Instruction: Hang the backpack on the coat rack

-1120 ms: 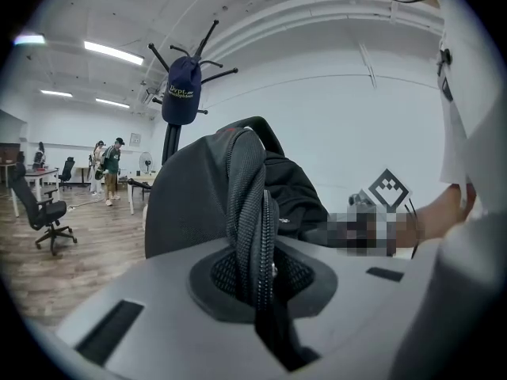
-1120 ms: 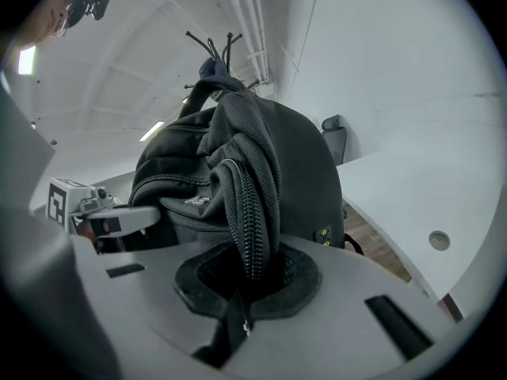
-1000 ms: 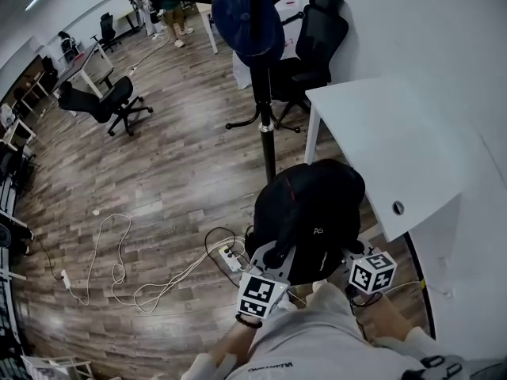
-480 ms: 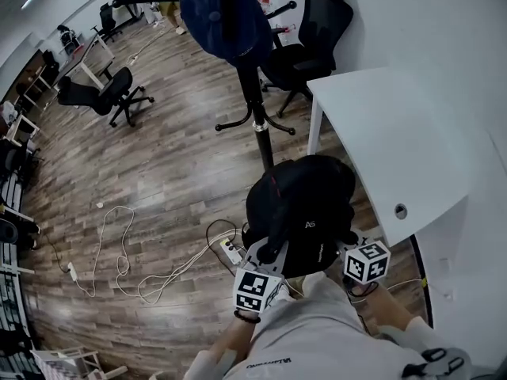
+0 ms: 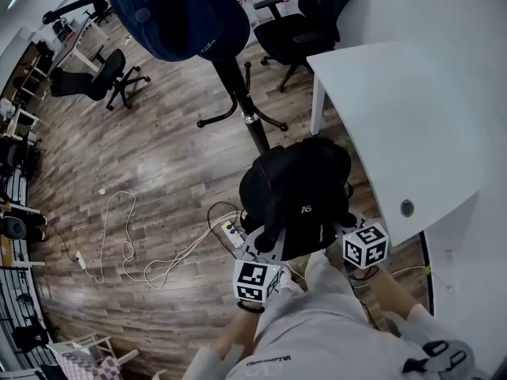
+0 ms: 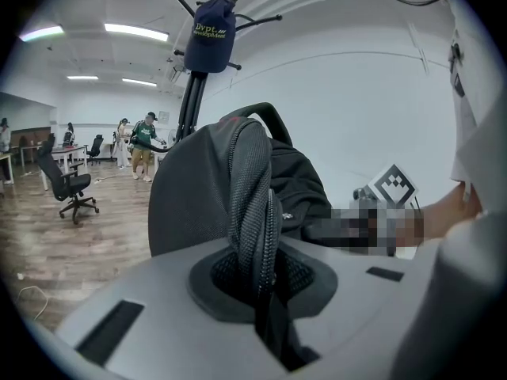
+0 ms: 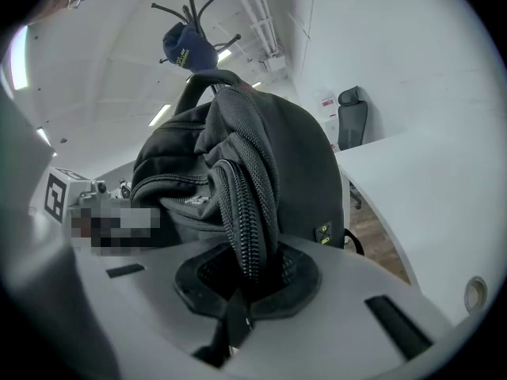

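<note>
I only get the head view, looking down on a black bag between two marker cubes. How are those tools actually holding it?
Observer: The left gripper view shows the left gripper shut on a mesh shoulder strap of the backpack.
Operator: And the other tool?
Observer: In its own view, the right gripper is shut on the other strap.
Operator: What is that blue blob above the bag?
Observer: A navy cap on top of the coat rack; from the side it shows yellow lettering.
</note>
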Demonstrator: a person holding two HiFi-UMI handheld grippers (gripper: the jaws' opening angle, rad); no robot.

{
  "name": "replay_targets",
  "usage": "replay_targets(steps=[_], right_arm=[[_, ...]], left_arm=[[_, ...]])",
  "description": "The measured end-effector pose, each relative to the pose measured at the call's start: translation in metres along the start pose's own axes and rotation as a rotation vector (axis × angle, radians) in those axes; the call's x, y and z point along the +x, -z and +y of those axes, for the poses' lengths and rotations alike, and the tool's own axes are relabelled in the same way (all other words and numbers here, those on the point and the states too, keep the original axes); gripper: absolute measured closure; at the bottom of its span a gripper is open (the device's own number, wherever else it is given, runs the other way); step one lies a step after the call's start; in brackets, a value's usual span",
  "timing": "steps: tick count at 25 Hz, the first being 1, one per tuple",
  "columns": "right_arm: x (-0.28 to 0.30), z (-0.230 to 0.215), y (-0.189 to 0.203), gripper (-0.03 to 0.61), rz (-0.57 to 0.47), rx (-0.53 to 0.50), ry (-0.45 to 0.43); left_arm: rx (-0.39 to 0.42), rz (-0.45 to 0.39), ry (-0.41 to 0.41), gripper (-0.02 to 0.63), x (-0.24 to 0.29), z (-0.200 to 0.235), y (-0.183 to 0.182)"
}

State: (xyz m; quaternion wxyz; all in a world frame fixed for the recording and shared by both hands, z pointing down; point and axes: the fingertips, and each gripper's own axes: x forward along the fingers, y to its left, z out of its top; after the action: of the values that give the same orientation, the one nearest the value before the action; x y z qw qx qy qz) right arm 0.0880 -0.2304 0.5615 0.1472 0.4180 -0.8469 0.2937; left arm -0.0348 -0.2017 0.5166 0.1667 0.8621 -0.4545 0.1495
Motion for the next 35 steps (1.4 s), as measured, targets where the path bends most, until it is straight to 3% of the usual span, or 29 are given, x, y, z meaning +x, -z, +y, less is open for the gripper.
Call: replay_targets(steps=[15, 35], right_arm=[[0.065, -0.049, -0.019, 0.557, 0.04, -0.031, -0.019], [0.137, -0.071, -0.021, 0.557, 0.114, -0.1, -0.085]], left_arm=[[-0.055, 0.022, -0.065, 0.584, 0.066, 0.042, 0.005], [-0.123, 0.021, -0.183, 0.581, 0.105, 0.095, 0.025]])
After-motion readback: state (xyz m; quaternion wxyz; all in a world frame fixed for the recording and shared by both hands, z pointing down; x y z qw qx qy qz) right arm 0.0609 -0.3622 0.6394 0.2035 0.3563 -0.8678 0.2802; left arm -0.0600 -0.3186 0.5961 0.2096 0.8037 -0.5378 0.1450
